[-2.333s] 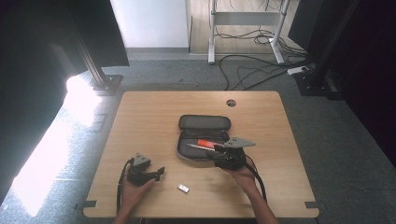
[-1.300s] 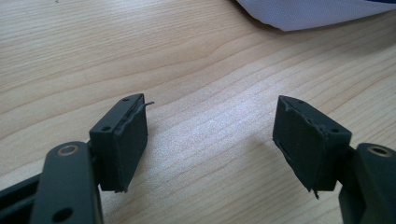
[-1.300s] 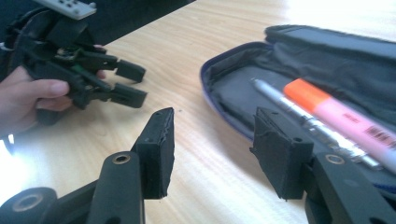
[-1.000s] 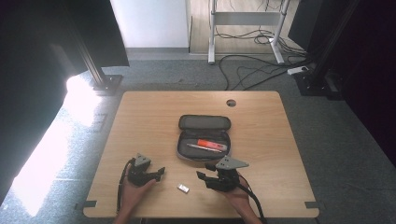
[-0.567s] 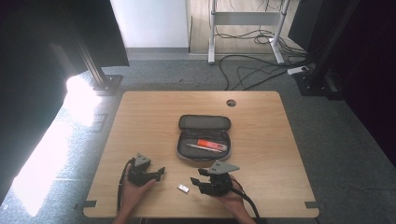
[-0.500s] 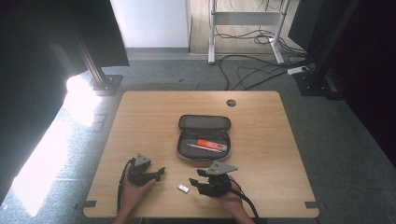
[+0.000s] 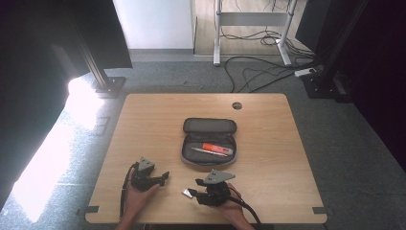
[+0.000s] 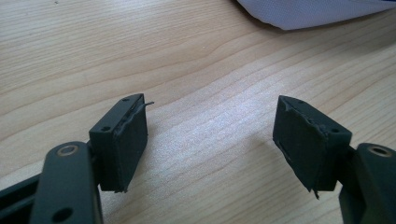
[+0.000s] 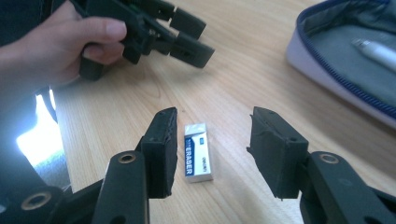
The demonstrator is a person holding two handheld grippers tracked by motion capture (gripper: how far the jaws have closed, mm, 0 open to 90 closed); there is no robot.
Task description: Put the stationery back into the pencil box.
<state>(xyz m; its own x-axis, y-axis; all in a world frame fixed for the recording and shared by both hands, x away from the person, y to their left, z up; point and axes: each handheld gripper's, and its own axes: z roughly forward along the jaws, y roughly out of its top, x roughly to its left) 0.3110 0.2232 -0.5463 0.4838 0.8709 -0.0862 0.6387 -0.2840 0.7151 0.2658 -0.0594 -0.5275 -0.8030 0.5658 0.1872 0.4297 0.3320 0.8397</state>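
Observation:
A small white eraser (image 9: 198, 151) lies flat on the wooden table (image 7: 268, 124), between the jaws of my right gripper (image 9: 212, 149) and nearer its left jaw. No pad touches it, and the right gripper is open. In the high view the eraser (image 7: 186, 192) sits at the near edge, just left of my right gripper (image 7: 194, 195). My left gripper (image 7: 163, 178) rests on the table to the left, open with nothing between its pads (image 8: 126, 140). An open grey pencil case (image 7: 209, 141) holds a red pen (image 7: 214, 147) and a silver pen (image 9: 373, 49).
The pencil case's edge (image 8: 308, 11) shows at the top right of the left gripper view. A person's hand (image 9: 51, 51) holds the left gripper (image 9: 187, 35) beyond the eraser. A round cable hole (image 7: 237, 105) is near the table's far edge.
My right gripper has moved from beside the pencil case toward the near left, down to the eraser, which now lies between its jaws. The left gripper has stayed put.

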